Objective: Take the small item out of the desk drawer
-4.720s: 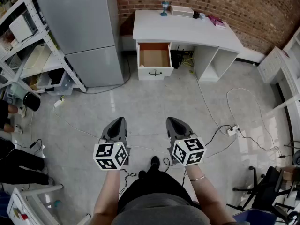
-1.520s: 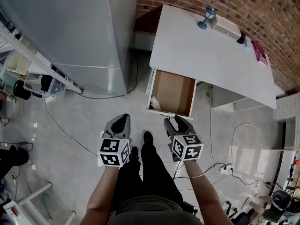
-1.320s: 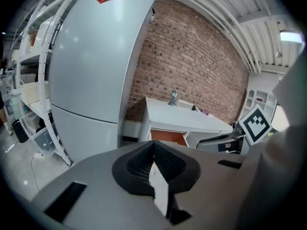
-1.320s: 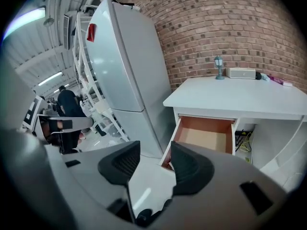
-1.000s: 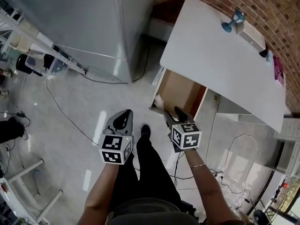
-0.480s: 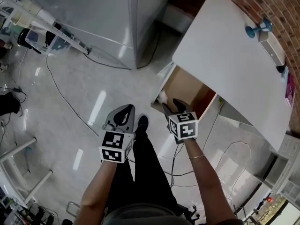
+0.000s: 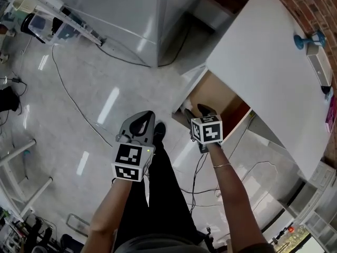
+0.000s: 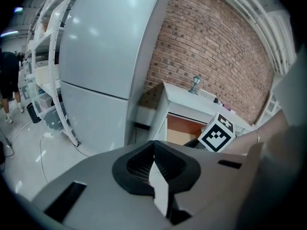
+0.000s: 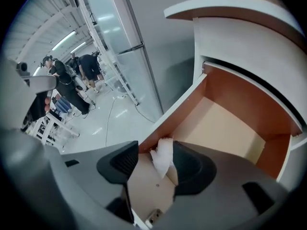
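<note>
The white desk (image 7: 263, 62) has its drawer (image 7: 224, 96) pulled open, showing a bare brown bottom (image 9: 225, 128). A small white crumpled item (image 9: 162, 158) lies in the drawer's near corner, by the front panel. My right gripper (image 9: 156, 151) hangs over that corner with its jaws opening; the item shows in the gap between them, and the pads are not pressing on it. In the head view the right gripper (image 7: 192, 111) covers the item. My left gripper (image 7: 141, 125) is held over the floor beside the person's leg, its jaws shut (image 8: 153, 145) and empty.
A tall grey cabinet (image 7: 131, 9) stands left of the desk, with metal shelving (image 7: 58, 15) beyond it. Cables (image 7: 73, 99) trail across the tiled floor. A blue stand (image 7: 307, 38) sits on the desk by the brick wall (image 8: 216, 47). People (image 9: 72, 75) stand far off.
The right gripper has moved forward over the drawer's front corner. The left gripper stays low and shut. The head camera has tilted, shifting desk and drawer toward the upper right.
</note>
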The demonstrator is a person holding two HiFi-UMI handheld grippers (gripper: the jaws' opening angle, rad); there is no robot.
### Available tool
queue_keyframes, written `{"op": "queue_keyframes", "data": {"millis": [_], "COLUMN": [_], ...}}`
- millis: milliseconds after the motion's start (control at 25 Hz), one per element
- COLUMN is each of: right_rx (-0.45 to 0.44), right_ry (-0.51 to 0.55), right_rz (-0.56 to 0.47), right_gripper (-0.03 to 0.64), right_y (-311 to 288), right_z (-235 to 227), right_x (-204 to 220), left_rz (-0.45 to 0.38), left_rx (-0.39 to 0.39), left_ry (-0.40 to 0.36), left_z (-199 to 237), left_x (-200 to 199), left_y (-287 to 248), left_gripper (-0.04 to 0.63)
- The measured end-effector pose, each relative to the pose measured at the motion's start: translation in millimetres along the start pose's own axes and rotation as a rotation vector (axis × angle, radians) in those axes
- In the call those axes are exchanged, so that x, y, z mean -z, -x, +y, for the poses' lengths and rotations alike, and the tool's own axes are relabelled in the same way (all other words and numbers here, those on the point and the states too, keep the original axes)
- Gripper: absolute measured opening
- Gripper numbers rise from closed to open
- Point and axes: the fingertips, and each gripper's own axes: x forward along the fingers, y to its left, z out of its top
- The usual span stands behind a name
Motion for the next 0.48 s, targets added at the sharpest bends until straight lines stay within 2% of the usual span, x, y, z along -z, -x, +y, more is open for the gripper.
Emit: {"op": "queue_keyframes", "data": {"millis": [160,280,480], "right_rx": [-0.009,-0.017,0.002], "right_ry": [-0.008,-0.014,-0.014], "right_rz": [0.027,0.055,0.084], "right_gripper": [0.233,0.261,0.270], "right_y": [-14.1,-24.9,-41.6], "right_z": [-2.7,-0.9,-8.7], "right_x": [8.4,16.1,19.6], "left_rz": [0.020,0.032,0.061], "left_rx": [-0.012,-0.023,-0.039], "left_ry": [0.030,0.054,0.071], "left_z": [3.6,7.7,14.7], "left_x": [12.2,22.3,37.1], "left_y": [-4.4,-4.5,-11.7], "left_gripper": [0.021,0.021,0.021]}}
